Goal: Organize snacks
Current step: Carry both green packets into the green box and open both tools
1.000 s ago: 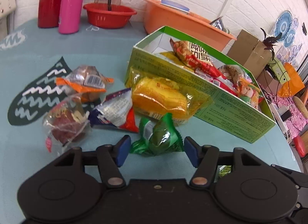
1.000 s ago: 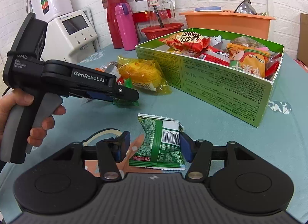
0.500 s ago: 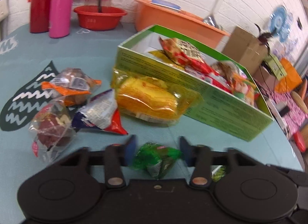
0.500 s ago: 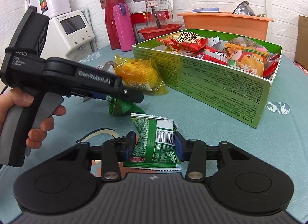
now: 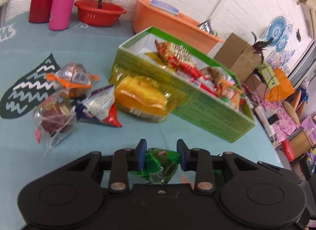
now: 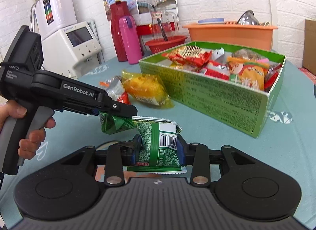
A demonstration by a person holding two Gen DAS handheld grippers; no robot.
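The left gripper (image 5: 161,155) is clamped on a small green packet (image 5: 158,165), crumpled and shiny; in the right wrist view this packet (image 6: 113,122) hangs from the fingers above the counter (image 6: 217,137). The right gripper (image 6: 159,149) is closed on a flat green sachet (image 6: 160,145) with a white barcode panel, held by its two side edges.

Both packets look light and soft. The foil is thin and probably slippery, so a grip on a loose corner may slide; a hold across the filled middle seems safer. The content may be crushed if the pressure is too strong.

The green box (image 6: 227,99) stands at about 1 o'clock from the right gripper and is already well filled with red and orange snacks. In the left wrist view, the yellow bag (image 5: 144,99) leans against the near wall of the box at 12 o'clock. At 10 o'clock lie the blue-and-red packet (image 5: 100,107), the orange-trimmed packet (image 5: 74,75) and the clear bag with a dark red snack (image 5: 53,119). They all look light and crinkly, and each could be taken across the body.
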